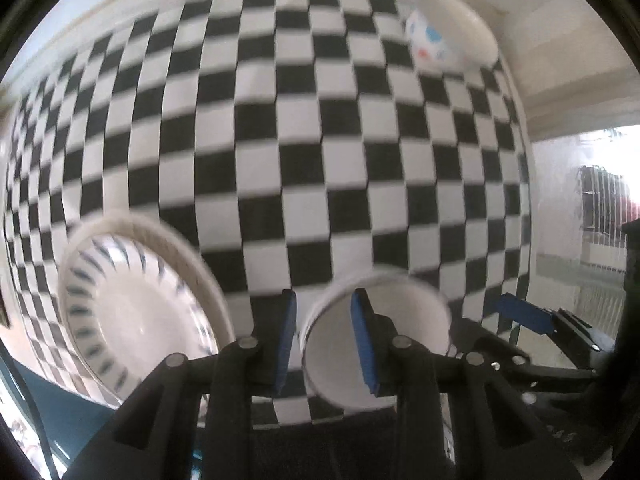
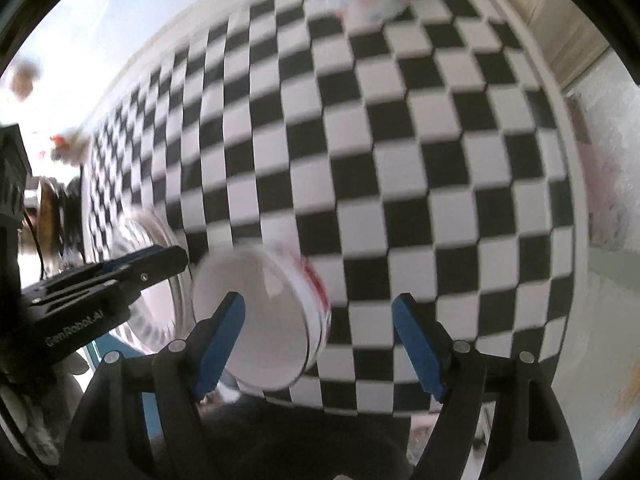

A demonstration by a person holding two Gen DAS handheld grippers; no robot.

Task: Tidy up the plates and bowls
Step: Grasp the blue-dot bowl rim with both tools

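My left tool [image 1: 324, 336] sits nearest, its blue pads close together astride the rim of a small white bowl [image 1: 400, 340] — whether they pinch the wall I cannot tell through the blur. My right tool [image 2: 320, 344] stands spread wide with nothing in it; the bowl [image 2: 260, 320] lies under its left pad. Left of my left tool sits a patterned plate [image 1: 132, 312] — far ahead, a spotted bowl [image 1: 448, 36] on the checkered surface [image 1: 304, 140].

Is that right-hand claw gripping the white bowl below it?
No: the right gripper stands wide open, its blue pads apart, and the white bowl sits free on the checkered cloth.
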